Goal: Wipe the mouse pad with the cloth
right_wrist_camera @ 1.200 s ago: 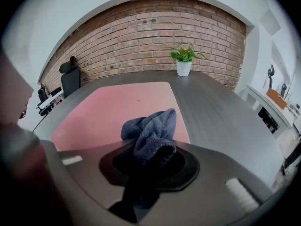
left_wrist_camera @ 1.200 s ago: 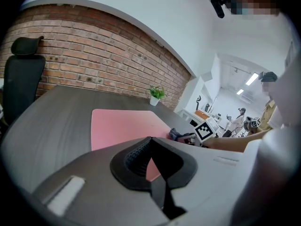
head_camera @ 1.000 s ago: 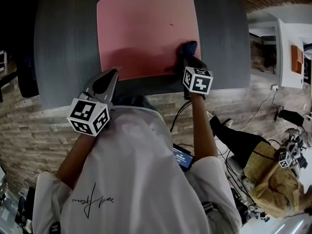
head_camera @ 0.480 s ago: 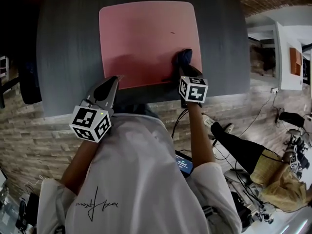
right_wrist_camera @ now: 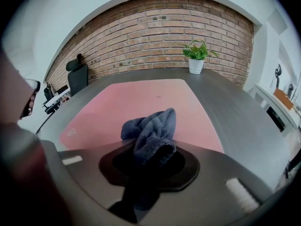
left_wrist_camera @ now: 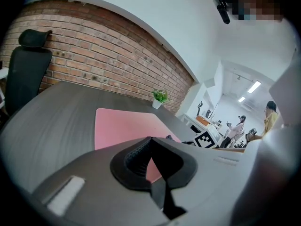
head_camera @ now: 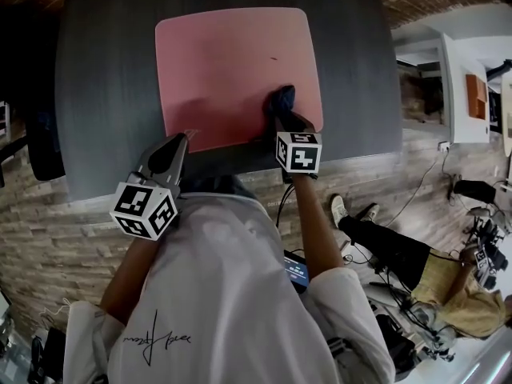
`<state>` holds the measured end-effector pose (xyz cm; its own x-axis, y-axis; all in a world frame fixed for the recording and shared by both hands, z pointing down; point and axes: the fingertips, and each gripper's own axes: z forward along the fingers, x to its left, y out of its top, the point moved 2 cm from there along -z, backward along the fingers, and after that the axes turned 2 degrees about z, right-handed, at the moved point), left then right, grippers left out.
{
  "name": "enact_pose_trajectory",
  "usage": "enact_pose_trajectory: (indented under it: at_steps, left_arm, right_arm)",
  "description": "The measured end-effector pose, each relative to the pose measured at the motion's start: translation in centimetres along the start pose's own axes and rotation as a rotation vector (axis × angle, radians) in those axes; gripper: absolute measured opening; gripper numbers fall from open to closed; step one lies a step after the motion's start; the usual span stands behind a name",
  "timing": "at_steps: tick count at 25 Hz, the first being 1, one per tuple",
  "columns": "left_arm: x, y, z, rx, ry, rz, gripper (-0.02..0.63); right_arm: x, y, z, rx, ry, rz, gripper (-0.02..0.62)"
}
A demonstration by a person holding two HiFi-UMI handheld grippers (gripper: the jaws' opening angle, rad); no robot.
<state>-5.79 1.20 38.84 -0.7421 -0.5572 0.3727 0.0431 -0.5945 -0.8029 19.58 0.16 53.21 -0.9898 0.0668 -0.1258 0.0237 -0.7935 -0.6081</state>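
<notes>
From the head view, the right gripper (head_camera: pixel 282 117) holds the blue cloth (head_camera: pixel 281 100) tight and pushes it down on the pink pad (head_camera: pixel 224 62). The cloth is on the near right part of the pad. A moment ago it was closer to the pad's right edge. Now it has slid a bit to the left. So I think the wiping is going on, and most of the pad is still left to do. A tiny dark speck (head_camera: pixel 274 58) sits on the pad, farther away than the cloth. The left gripper (head_camera: pixel 182 138) waits by the pad's near left corner, about where it was. The pad lies on the gray counter (head_camera: pixel 104 94).

In the left gripper view, the jaws are closed. Their tips meet and nothing is between them. The pad shows past them. A plant (left_wrist_camera: pixel 160 98) stands at the far end of the counter, and a black chair (left_wrist_camera: pixel 26 69) is on the left.

In the right gripper view, the cloth is bunched up between the jaws. It sticks out onto the pad.

I count one pad, one cloth, two grippers, one speck, one plant and one chair.
</notes>
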Motion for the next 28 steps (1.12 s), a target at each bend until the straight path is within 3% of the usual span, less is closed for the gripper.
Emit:
enact_pose_trajectory:
  at_steps: [14, 28]
  left_arm:
    - [0.6, 0.9, -0.8, -0.069, 0.045, -0.027, 0.008]
    - [-0.1, 0.6, -0.5, -0.052, 0.033, -0.036, 0.012]
  right_arm:
    - [3.2, -0.1, 0.2, 0.007, 0.056, -0.009, 0.101]
    - [7.1, -0.1, 0.7, 0.023, 0.138, -0.018, 0.101]
